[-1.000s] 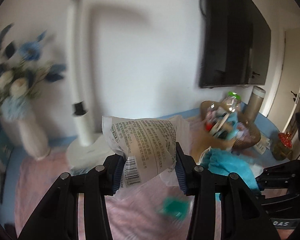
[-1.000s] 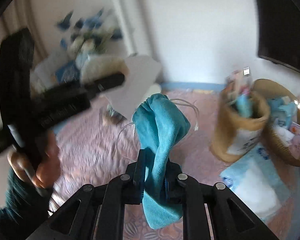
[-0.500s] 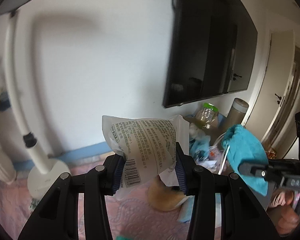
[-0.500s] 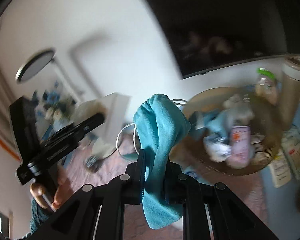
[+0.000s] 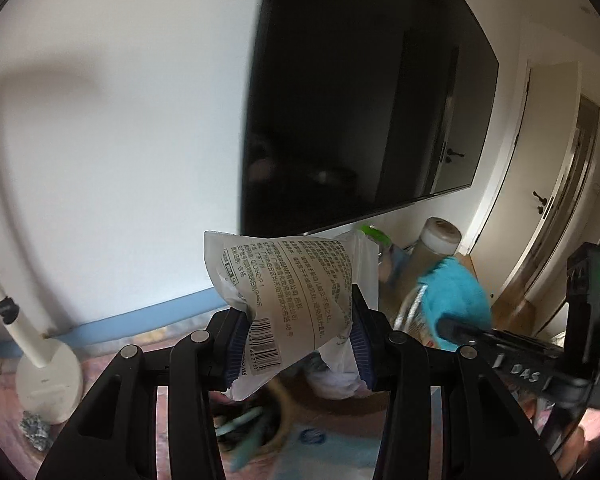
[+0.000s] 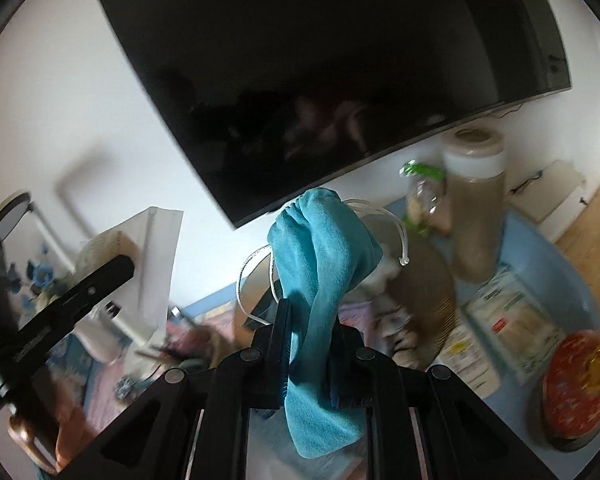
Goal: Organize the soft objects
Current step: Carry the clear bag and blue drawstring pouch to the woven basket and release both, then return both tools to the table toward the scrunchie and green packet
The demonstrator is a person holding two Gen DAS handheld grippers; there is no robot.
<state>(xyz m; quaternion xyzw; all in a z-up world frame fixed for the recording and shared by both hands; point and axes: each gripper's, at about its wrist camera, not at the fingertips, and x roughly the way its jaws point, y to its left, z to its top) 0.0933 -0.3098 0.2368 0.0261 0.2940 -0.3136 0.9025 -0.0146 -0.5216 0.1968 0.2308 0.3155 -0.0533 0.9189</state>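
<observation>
Both hand-held grippers have swung up and to the right since the earlier frames, so the wall-mounted television [image 5: 364, 100] now fills much of each view and the vase of flowers has slipped to the far left edge. Left hand-held gripper [image 5: 298, 340] is clamped on a white plastic packet [image 5: 288, 300] printed with text and a barcode; the packet stands up between the blue pads [image 5: 238, 344], its top rising above them and its lower corner hanging below. Right hand-held gripper [image 6: 308, 356] is clamped on a teal drawstring pouch [image 6: 324, 264], which bulges above the fingers, with its white cords [image 6: 384, 220] looping out to both sides and a flap hanging below. In the right wrist view the packet lies to the left of the pouch, well apart from it. Beyond and to the right stand a woven basket [image 6: 424, 292] of blurred items, a green-capped bottle [image 6: 420, 192] and a tall white-lidded canister [image 6: 476, 204], with a red tin [image 6: 576, 380] near right.
</observation>
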